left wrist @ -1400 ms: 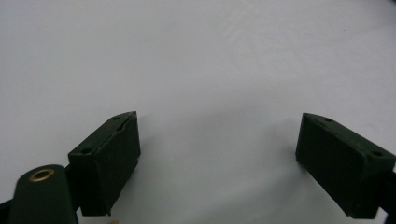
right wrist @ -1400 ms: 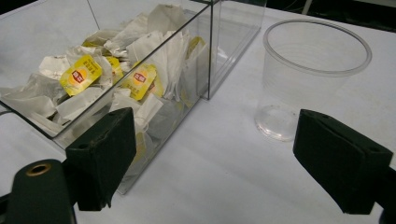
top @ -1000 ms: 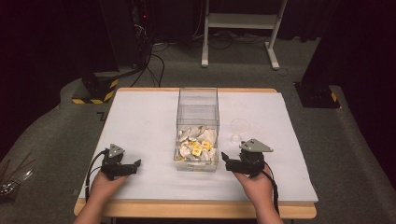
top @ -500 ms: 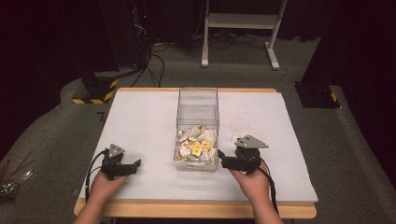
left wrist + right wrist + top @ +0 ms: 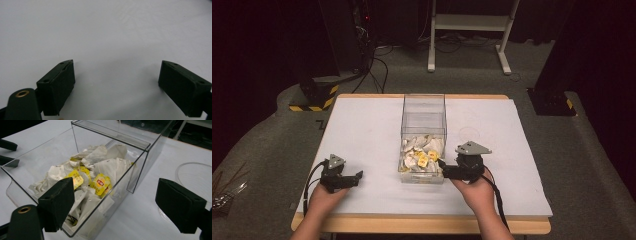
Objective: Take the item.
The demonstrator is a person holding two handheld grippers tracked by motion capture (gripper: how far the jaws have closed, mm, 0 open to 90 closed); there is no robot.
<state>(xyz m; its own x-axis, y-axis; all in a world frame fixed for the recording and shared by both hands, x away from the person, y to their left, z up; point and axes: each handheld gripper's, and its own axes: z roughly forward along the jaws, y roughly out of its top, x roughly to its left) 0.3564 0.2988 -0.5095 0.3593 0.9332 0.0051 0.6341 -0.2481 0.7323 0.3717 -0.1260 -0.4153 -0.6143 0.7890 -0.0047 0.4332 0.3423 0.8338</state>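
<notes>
Because the tea bags [image 5: 100, 182] lay heaped in the clear box [image 5: 423, 131], the right tool [image 5: 441, 169], jaws spread, sat against its near corner, the left tool [image 5: 357, 176], also spread, resting well left of it on the desk [image 5: 362, 130].

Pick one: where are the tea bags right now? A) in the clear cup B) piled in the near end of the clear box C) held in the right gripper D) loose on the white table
B: the tea bags lie heaped inside the clear box at its near end, and the right gripper has its jaws open with nothing between them.
</notes>
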